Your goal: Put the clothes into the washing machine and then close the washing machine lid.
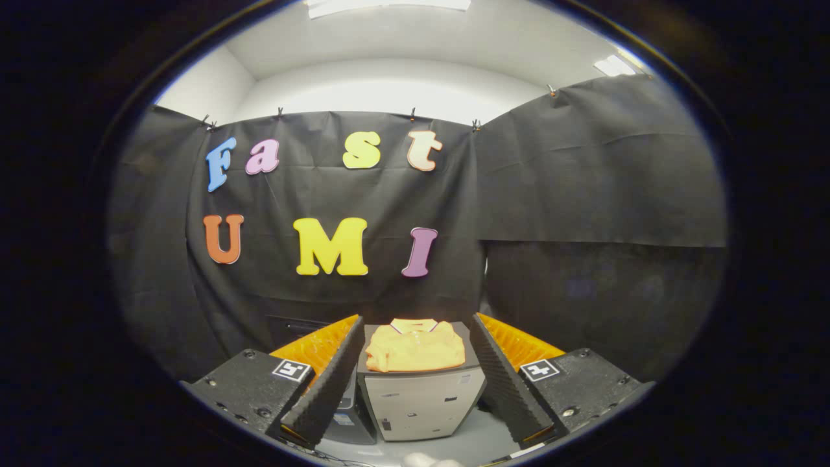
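Shirt point(415, 347): folded, lying on top of the washing machine point(421, 402).
Washing machine: ahead of the claw point(415, 373), seen between its wide-apart fingers point(324, 383).
Behind: booth wall.

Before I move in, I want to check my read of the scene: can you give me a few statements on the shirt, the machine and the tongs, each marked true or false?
1. A folded yellow shirt lies on top of the washing machine. True.
2. The tongs are shut on the shirt. False: their fingers stand wide apart, one on each side of the machine, touching nothing.
3. The shirt is already inside the machine. False: it rests on the dark lid, which is down.
4. The machine stands ahead of the tongs, seen between their fingers. True.
5. The shirt has a collar at its far end. True.
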Demonstrator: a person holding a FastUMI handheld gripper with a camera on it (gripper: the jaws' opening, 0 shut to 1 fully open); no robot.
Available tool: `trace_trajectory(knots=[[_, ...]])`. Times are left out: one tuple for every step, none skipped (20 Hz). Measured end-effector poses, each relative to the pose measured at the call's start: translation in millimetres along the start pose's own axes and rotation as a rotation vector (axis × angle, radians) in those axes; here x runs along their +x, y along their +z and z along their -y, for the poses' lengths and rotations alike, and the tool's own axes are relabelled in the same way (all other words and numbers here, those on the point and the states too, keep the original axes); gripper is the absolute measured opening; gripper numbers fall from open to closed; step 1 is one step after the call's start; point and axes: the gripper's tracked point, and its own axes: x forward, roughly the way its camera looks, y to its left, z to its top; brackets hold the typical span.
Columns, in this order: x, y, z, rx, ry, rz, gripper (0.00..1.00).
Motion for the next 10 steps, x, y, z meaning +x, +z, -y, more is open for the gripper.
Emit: trace_trajectory(knots=[[5.0, -0.1, 1.6, -0.004, -0.01, -0.001, 1.0], [10.9, 0.8, 2.6, -0.011, -0.018, 0.001, 1.0], [15.8, 1.9, 3.4, -0.015, -0.022, 0.001, 1.0], [21.9, 3.3, 3.8, -0.018, -0.025, -0.001, 1.0], [26.8, 3.2, 4.7, -0.022, -0.028, -0.001, 1.0], [33.1, 3.5, 4.6, -0.026, -0.026, -0.004, 1.0], [39.8, 4.8, 4.8, -0.026, -0.026, -0.005, 1.0], [48.3, 6.0, 5.0, -0.023, -0.022, -0.007, 1.0], [57.2, 6.1, 5.1, -0.021, -0.02, -0.014, 1.0], [67.8, 6.7, 5.3, -0.016, -0.015, -0.011, 1.0]])
